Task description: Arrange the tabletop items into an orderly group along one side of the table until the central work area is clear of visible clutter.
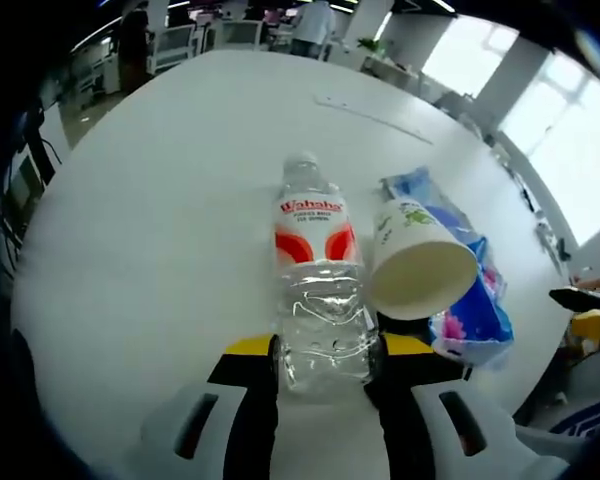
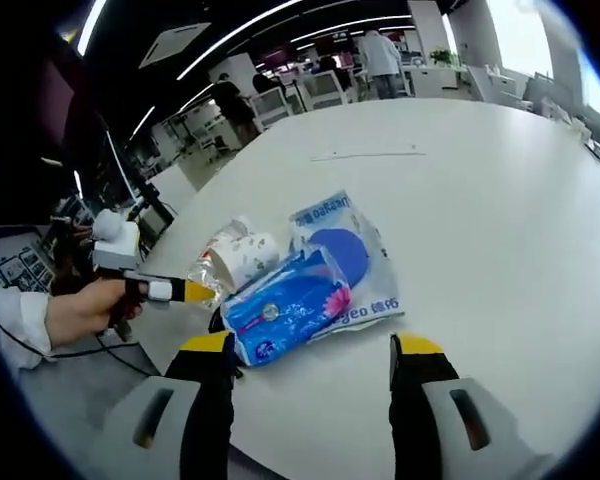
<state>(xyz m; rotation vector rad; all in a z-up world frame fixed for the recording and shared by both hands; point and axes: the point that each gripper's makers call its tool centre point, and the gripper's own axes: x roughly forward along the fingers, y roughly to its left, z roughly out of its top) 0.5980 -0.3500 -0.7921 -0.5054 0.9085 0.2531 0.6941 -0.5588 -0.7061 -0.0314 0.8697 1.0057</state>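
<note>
Left gripper (image 1: 325, 350) fingers clamp the bottle (image 1: 318, 290), seemingly lying lengthwise away; right gripper (image 2: 310, 350) fingers apart, pack (image 2: 285, 305) nearest.

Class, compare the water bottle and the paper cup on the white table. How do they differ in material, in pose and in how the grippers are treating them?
The water bottle is clear plastic with a red and white label; the paper cup is opaque white with a small green print. The bottle's cap points away from the left gripper's camera; the cup's open mouth faces it. The left gripper clamps the bottle's base; the cup is ungripped. Both lie on their sides on the table, next to each other.
</note>
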